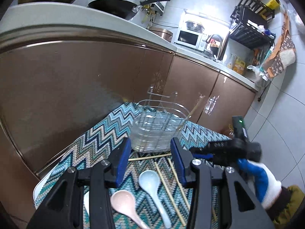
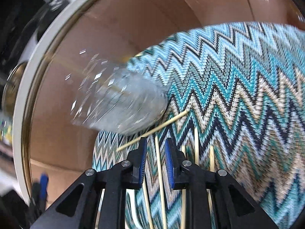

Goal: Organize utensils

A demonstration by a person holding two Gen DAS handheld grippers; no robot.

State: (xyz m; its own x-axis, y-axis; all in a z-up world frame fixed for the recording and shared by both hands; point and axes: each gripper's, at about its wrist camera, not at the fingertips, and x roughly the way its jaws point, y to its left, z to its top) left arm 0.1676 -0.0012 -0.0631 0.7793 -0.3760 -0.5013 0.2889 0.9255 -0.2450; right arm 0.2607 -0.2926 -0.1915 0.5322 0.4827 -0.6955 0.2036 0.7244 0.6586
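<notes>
The left tool (image 1: 150,152) hangs over a zigzag-patterned cloth (image 1: 91,139) with its blue-padded jaws spread apart and nothing between them — released. Just past its tips, toward 12 o'clock, stands a clear plastic utensil holder (image 1: 158,127) with a grid insert; one chopstick (image 1: 191,111) leans out of it at its 2 o'clock rim. On the cloth in front of the holder a loose chopstick (image 1: 149,157) lies crosswise, touching or nearly touching the holder's base. Nearer the camera lie a pale blue ceramic spoon (image 1: 152,187) and a pink ceramic spoon (image 1: 124,204) side by side, bowls pointing toward the holder, and at 3 o'clock of the blue spoon two more chopsticks (image 1: 169,192) run lengthwise.

At 3 o'clock in the left view the right tool (image 1: 198,150) comes in low over the cloth, held by a gloved hand (image 1: 261,181) in white and blue.

From the right wrist, the picture is motion-blurred. The right tool (image 2: 156,143) has narrowed jaws that straddle a chopstick (image 2: 159,164) lying on the cloth (image 2: 238,95) — the pads do not appear to press it yet. Further chopsticks lie at 3 o'clock of it, and the holder (image 2: 118,103) shows at 11 o'clock.
</notes>
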